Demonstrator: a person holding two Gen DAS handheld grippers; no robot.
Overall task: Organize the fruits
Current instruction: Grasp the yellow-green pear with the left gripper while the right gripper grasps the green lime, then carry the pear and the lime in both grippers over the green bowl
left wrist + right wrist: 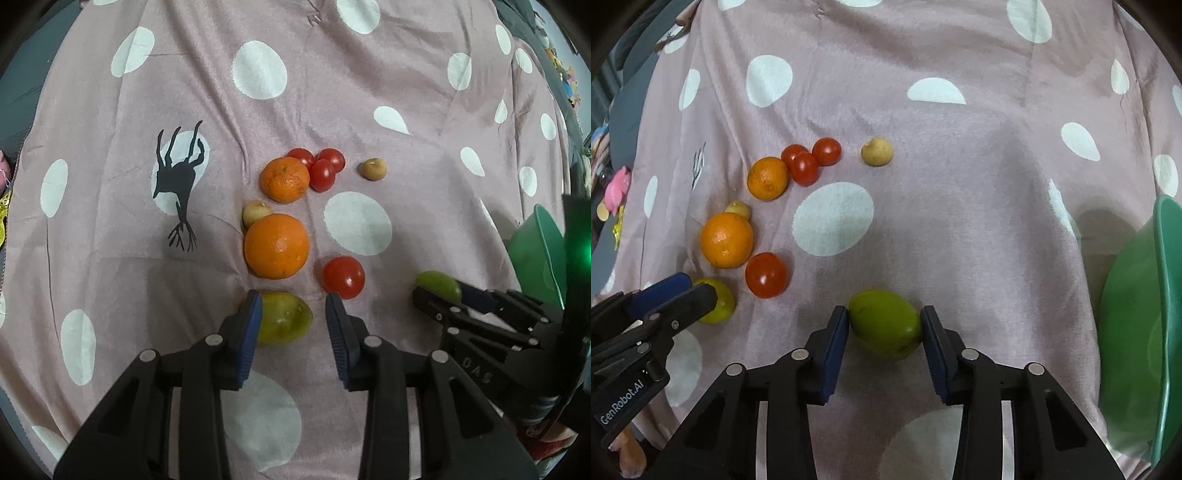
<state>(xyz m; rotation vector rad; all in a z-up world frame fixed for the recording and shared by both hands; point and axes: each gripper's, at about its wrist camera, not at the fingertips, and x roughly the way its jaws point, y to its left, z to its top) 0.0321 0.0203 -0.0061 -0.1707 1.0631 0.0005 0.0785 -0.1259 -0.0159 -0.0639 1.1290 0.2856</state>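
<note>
Pink bedspread (979, 155) with white spots carries everything.

Nearest, the right gripper (884, 325) has its jaws pinching a green fruit (884, 323). The fruit's long axis runs pad to pad, slightly slanted, so it is held by its ends.

Beside it, the left gripper (295, 321) straddles a yellow-green fruit (284, 317). Its left pad lies against the fruit. A sliver of cloth shows by the other pad, so I cannot tell whether those jaws are truly pressing. The fruit sits off-centre, toward the left pad.

Just beyond lie a lone tomato (343, 277) and a large orange (276, 245) with a small tan fruit (255, 212) touching it. Farther off are a second orange (284, 180), three clustered tomatoes (322, 174) and another tan fruit (373, 168) set apart.

The green bowl (1161, 295) stands at the right edge. It is nearer the right gripper, whose fruit looks ready to lift. The left grip probably wants centring first, or the fruit could roll out sideways.
</note>
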